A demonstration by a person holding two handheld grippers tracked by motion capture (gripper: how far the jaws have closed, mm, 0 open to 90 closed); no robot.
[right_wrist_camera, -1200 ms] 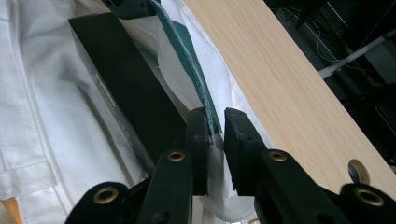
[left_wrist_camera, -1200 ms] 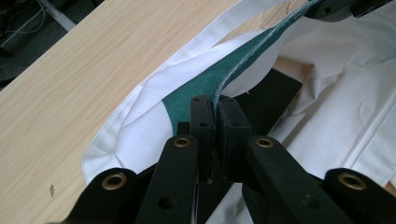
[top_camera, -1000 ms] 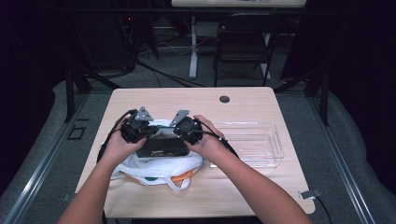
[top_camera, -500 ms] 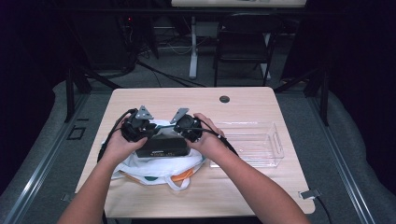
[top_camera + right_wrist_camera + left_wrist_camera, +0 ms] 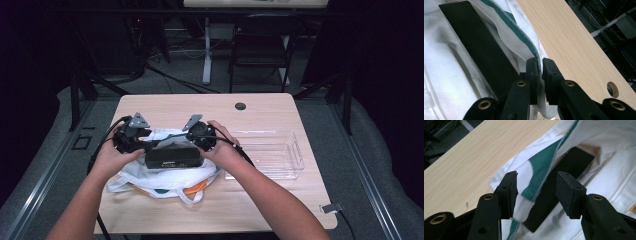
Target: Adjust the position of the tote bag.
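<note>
A white cloth bag (image 5: 165, 177) with green trim and orange handles lies on the wooden table (image 5: 280, 112). A flat black box (image 5: 172, 156) sits in its mouth. My left gripper (image 5: 142, 145) is at the bag's left side. Its jaws have just been opening. In the left gripper view the gripper (image 5: 536, 180) stands open, and the green-edged flap (image 5: 541, 162) hangs loose between the pads, in front of the black box (image 5: 571, 162). My right gripper (image 5: 197, 141) is at the bag's right side. In the right gripper view the gripper (image 5: 541, 62) is shut on the green hem (image 5: 509, 25) beside the black box (image 5: 474, 40).
A clear plastic tray (image 5: 270, 152) stands on the table to the right of the bag. A round cable hole (image 5: 240, 106) is near the far edge. A dark chair (image 5: 260, 47) and a desk leg stand beyond the table. Cables trail off the left edge.
My left gripper has opened, let go of the bag's edge and drawn a little to the left. The right gripper has stayed put, still clamped on the hem.
</note>
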